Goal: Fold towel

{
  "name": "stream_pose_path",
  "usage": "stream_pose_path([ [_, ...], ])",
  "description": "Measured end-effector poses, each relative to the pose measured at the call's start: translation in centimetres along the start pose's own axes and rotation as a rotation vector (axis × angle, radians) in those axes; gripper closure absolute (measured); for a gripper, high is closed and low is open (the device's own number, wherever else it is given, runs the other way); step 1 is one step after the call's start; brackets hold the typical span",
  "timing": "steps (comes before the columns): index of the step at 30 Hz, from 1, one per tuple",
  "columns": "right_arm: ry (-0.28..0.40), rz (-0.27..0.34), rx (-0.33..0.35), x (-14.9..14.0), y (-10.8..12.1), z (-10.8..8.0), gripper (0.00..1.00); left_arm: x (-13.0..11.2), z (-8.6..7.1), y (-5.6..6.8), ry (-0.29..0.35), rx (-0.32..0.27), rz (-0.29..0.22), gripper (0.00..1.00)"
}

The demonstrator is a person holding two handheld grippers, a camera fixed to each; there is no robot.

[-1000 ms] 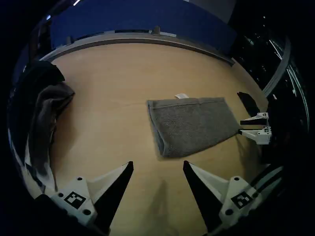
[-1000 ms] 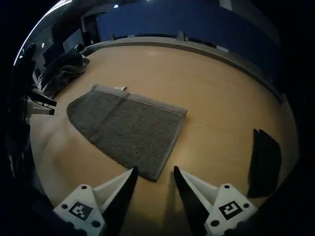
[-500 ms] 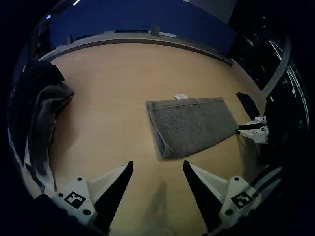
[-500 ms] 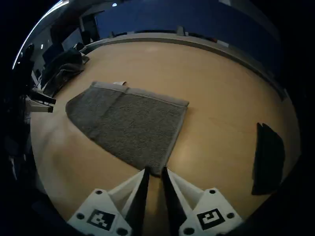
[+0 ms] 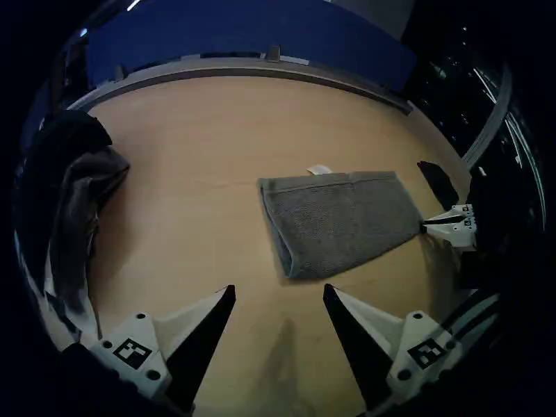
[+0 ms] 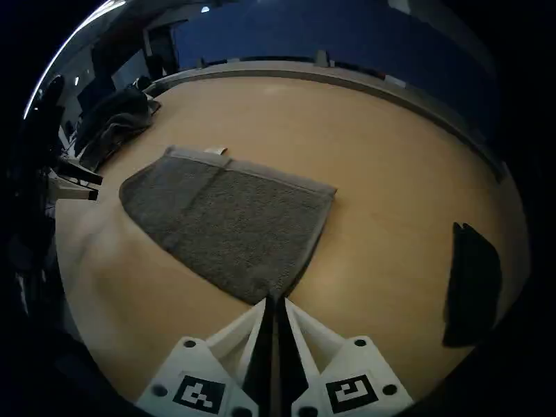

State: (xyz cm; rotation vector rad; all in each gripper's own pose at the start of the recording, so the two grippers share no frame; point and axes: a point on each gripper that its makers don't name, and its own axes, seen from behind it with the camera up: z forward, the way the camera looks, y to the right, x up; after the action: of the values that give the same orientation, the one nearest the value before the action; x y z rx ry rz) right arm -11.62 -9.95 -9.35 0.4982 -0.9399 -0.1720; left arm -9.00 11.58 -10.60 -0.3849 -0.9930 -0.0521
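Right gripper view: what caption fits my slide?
Right gripper pinches a corner of the grey towel on the wooden table.

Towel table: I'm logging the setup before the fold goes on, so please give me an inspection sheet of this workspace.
Surface: table, light wood, smooth.
Job's things: towel, grey, folded, lying flat; white tag at its far edge.
Clutter: dark cloth heap at one table edge; black flat item lying apart from the towel.
Grippers: left gripper open, short of the towel; right gripper shut on the towel's near corner.
Cables: nothing seen.
Surroundings: blue partition behind the table's far edge; the room is dim.
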Motion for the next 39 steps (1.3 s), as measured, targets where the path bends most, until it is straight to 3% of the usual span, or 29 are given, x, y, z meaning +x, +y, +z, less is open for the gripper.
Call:
stream_pose_path([
  [11,0.033,-0.018,0.003,1.6,-0.6,-1.0,0.97,0.3,-0.2,0.0,0.003,0.0,0.004,0.06],
  [20,0.102,-0.064,0.044,6.1,-2.9,-2.3,0.97,0.5,-0.7,-0.3,0.011,0.002,0.001,0.06],
  [29,0.138,-0.136,0.085,9.9,-6.2,-1.6,0.97,0.8,-1.2,-1.0,0.032,0.0,-0.024,0.06],
  [39,0.151,-0.179,0.112,12.2,-8.6,-0.8,0.97,0.8,-2.0,-1.9,0.047,0.002,-0.032,0.06],
])
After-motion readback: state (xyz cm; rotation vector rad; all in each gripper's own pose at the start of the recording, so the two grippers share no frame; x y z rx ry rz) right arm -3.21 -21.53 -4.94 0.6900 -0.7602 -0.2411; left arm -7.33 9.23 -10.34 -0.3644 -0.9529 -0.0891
